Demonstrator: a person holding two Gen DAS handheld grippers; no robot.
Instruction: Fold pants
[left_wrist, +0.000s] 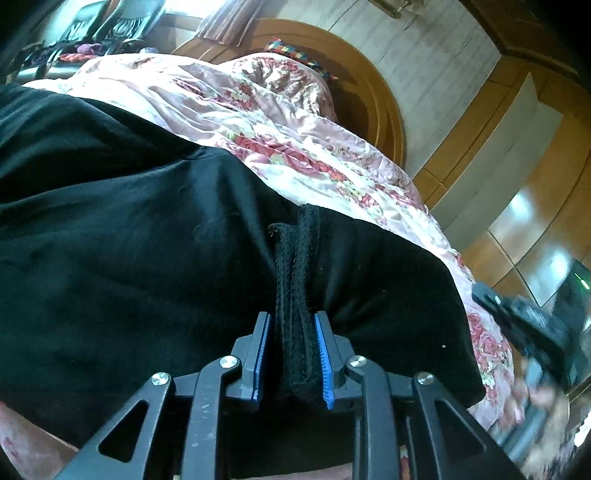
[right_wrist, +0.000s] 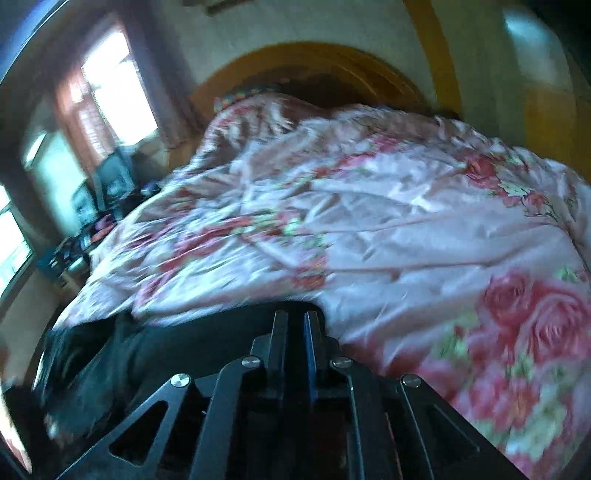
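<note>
Black pants (left_wrist: 129, 229) lie spread over a pink floral bedspread (left_wrist: 303, 147). My left gripper (left_wrist: 293, 321) is shut on a bunched, stitched hem of the pants (left_wrist: 295, 280), with the thick fold standing between its blue pads. My right gripper shows blurred at the right edge of the left wrist view (left_wrist: 517, 317). In the right wrist view my right gripper (right_wrist: 295, 317) has its fingers nearly together at the edge of the pants (right_wrist: 155, 354); the view is blurred and I cannot tell whether cloth is pinched.
The bedspread (right_wrist: 406, 229) covers the whole bed. A curved wooden headboard (left_wrist: 369, 74) stands behind. A wooden wardrobe (left_wrist: 517, 155) is at the right. Windows (right_wrist: 118, 92) and cluttered furniture (right_wrist: 107, 192) are at the left.
</note>
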